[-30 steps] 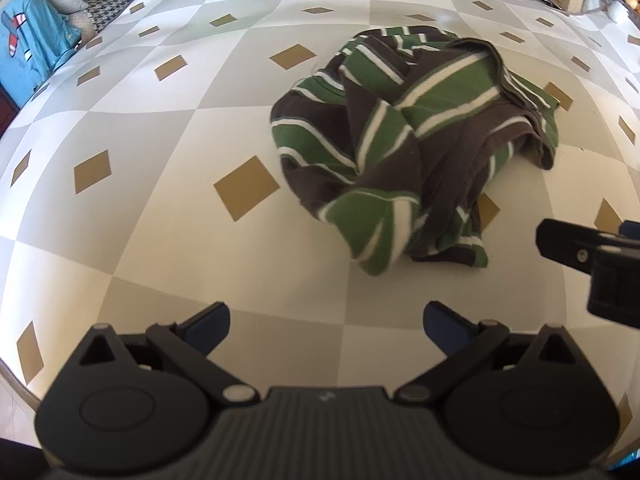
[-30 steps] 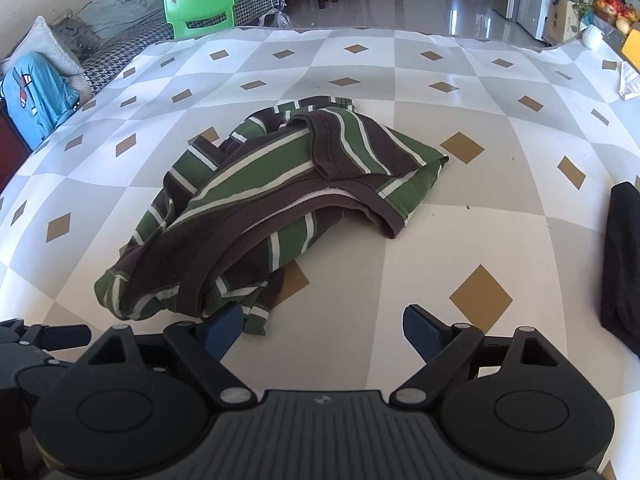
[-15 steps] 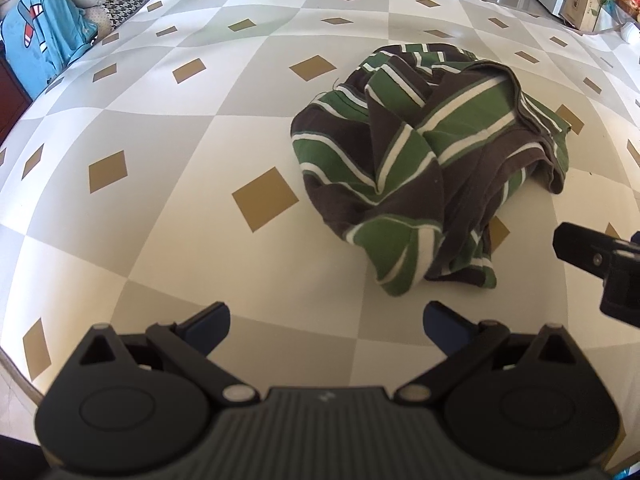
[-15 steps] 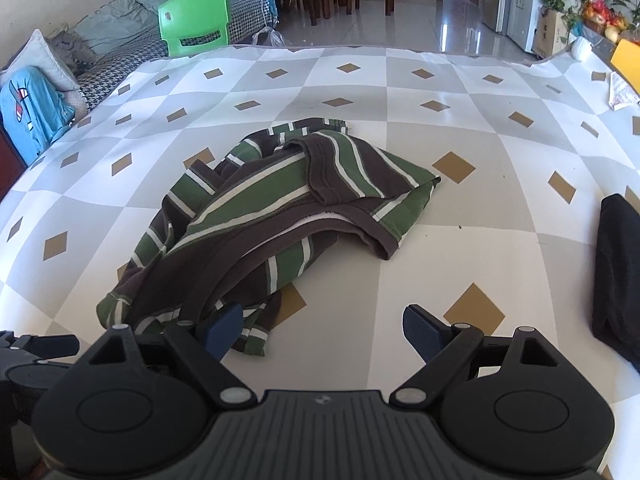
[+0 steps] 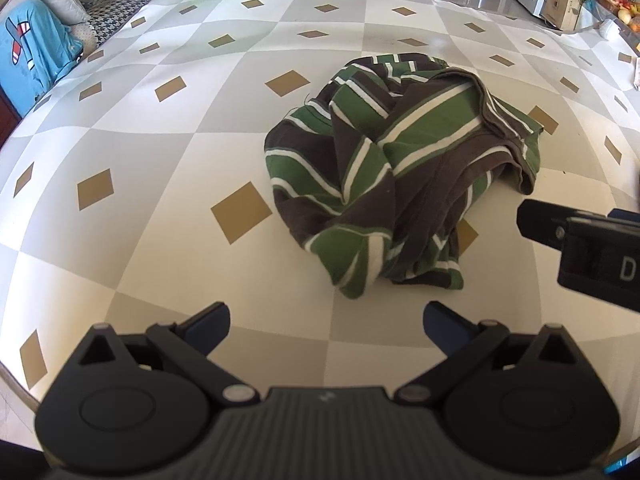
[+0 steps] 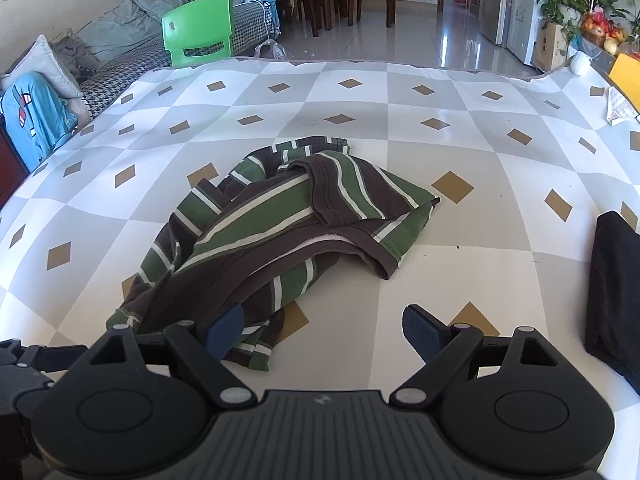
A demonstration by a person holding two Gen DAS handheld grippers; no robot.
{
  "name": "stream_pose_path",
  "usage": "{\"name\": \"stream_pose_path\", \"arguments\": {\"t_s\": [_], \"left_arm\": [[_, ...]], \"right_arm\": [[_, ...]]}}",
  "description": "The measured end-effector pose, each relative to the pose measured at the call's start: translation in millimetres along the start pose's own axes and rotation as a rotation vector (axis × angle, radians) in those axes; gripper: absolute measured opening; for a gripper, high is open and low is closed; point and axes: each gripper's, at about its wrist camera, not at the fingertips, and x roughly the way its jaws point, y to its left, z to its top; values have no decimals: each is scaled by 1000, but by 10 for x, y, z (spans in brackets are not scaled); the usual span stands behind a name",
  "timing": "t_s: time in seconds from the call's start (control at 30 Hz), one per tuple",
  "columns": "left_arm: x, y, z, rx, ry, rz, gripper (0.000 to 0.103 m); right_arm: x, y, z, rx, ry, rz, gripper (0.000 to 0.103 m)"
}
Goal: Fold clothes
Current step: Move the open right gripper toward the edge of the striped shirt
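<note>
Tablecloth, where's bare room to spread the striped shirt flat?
Widest bare stretch: checkered tablecloth left of the crumpled striped shirt, and beyond it toward the green chair. Tighter on the right, where a black garment lies near the edge.

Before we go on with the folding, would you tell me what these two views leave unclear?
- Striped garment: crumpled in both views, so its own folds hide the sleeves and what kind of garment it is.
- Dark cloth: right wrist view, cut off by the right edge.
- Right gripper: its left pad overlaps the garment's hem; contact cannot be judged.
- Left gripper: only the fingers show; the hand holding it is out of frame.
</note>
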Motion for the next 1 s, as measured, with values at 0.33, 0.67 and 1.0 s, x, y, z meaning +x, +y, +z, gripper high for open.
{"name": "stream_pose_path", "arguments": {"t_s": [0.33, 0.67, 1.0], "left_arm": [[-48, -98, 12, 17, -16, -11, 103], [-57, -181, 40, 36, -42, -2, 103], [-48, -240, 105, 51, -67, 17, 103]], "right_arm": [[-39, -2, -5, -16, -15, -2, 87], [-47, -155, 68, -44, 9, -34, 87], [16, -232, 249, -175, 28, 11, 86]]}}
